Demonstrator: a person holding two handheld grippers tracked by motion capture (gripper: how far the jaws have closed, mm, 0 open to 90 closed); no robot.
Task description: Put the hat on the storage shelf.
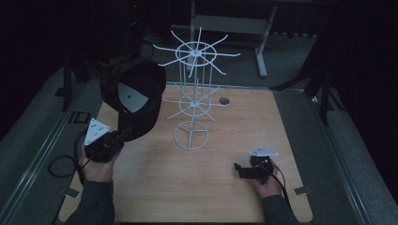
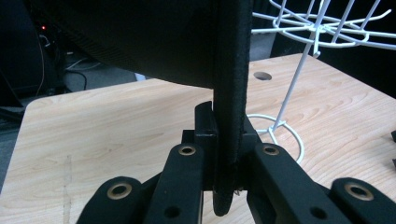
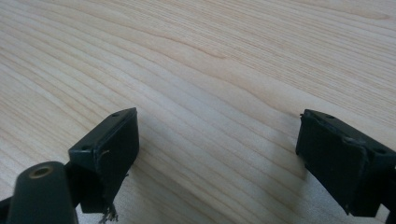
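A black cap [image 1: 141,82] with a pale patch inside hangs above the table's left side, lifted and tilted toward the rack. My left gripper [image 1: 123,136] is shut on the cap's brim; in the left gripper view the brim [image 2: 231,93] runs upright between the jaws of that gripper [image 2: 229,135]. A white wire rack [image 1: 192,101] with spoked rings stands at the table's middle, just right of the cap; the rack [image 2: 299,79] also rises at the right of the left gripper view. My right gripper [image 1: 239,169] rests low at the front right, and this gripper [image 3: 217,149] is open over bare wood.
The wooden table [image 1: 244,126] has a round hole [image 1: 224,101] behind the rack. Grey carpet borders it on both sides. A desk frame [image 1: 260,42] stands in the dark at the back. A cable [image 1: 61,164] loops off the table's left edge.
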